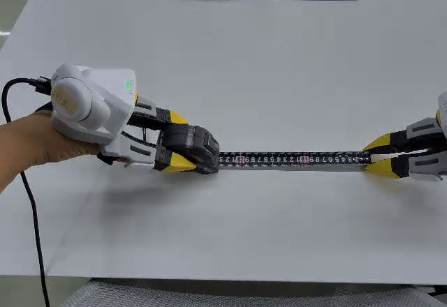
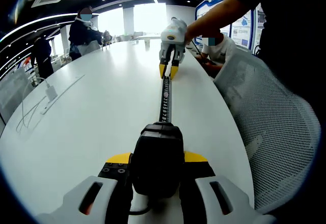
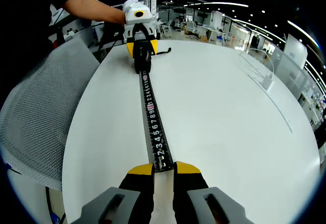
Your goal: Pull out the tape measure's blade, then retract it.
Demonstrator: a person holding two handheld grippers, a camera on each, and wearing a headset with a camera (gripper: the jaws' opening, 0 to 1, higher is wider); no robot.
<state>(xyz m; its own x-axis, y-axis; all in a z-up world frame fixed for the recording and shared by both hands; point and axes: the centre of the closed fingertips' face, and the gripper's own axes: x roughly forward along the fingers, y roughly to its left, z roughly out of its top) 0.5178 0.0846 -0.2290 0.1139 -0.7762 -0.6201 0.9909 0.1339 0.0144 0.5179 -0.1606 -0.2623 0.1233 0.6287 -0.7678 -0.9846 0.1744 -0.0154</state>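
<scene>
pull-out step, seemingly near its end
clamped around the tape measure with the left gripper, low on the table; pinched narrow on the tip of the blade with the right gripper, drawn out flat and well apart from the case. next, probably: hold the case steady and ease the tip back slowly, guarding against a snap.

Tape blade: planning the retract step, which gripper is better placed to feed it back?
The right gripper. Its fingers pinch the blade at its free end, so it could guide it back toward the case, which the left gripper clamps.
</scene>
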